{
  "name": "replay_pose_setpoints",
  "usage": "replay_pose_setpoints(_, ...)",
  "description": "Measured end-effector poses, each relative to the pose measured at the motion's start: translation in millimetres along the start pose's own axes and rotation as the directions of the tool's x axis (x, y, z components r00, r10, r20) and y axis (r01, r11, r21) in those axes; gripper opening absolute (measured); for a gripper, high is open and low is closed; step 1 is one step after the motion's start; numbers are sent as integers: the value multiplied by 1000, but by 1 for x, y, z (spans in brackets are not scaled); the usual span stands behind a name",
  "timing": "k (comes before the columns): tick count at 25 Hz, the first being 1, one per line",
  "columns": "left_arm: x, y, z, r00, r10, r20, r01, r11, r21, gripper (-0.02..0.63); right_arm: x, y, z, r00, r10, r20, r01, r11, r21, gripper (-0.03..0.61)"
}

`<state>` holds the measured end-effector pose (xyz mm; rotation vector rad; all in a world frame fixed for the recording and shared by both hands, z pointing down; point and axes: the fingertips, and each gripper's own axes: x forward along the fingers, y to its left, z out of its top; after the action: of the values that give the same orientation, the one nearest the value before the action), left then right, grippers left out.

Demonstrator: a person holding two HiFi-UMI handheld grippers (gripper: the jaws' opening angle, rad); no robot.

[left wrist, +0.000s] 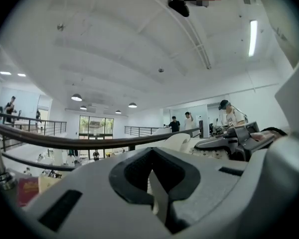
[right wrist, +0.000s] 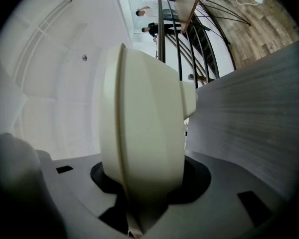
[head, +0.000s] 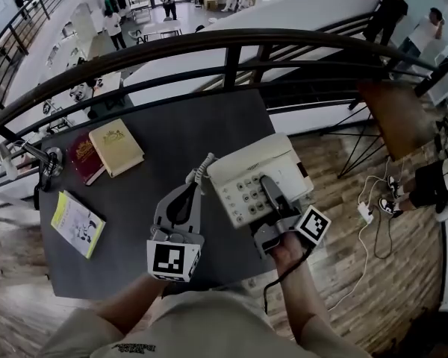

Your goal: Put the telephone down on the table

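Observation:
A cream telephone [head: 243,171] with a grey keypad hangs over the right end of the dark table [head: 164,133]. My right gripper [head: 269,190] is shut on its near right edge, one jaw lying across the keypad. In the right gripper view the telephone's body [right wrist: 139,128] fills the space between the jaws, and a thin gap shows between it and the table [right wrist: 249,118]. Its coiled cord [head: 201,167] curls off the left side. My left gripper [head: 196,188] is just short of that cord, shut, with nothing seen between its tips [left wrist: 158,195]. The telephone [left wrist: 189,142] shows to its right.
A red book [head: 84,157], a tan book [head: 116,146] and a yellow-green booklet [head: 77,222] lie on the table's left half. A black railing [head: 231,51] runs behind the table. A wooden stool [head: 396,118] and floor cables [head: 367,212] are to the right.

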<state>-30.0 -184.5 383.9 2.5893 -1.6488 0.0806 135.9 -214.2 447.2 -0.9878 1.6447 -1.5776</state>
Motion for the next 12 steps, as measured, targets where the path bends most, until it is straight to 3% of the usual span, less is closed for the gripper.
replay_pose_setpoints(5,58,10,9,998,6,60,-7,1000,15,5,51,-6,35,1000,9,21,-9,1000,-6,196)
replay_pose_setpoints(12,140,35,-8,996,47,81,-50,998,38,5,122,-37,83,999,-9,39,9,1000,-19,196)
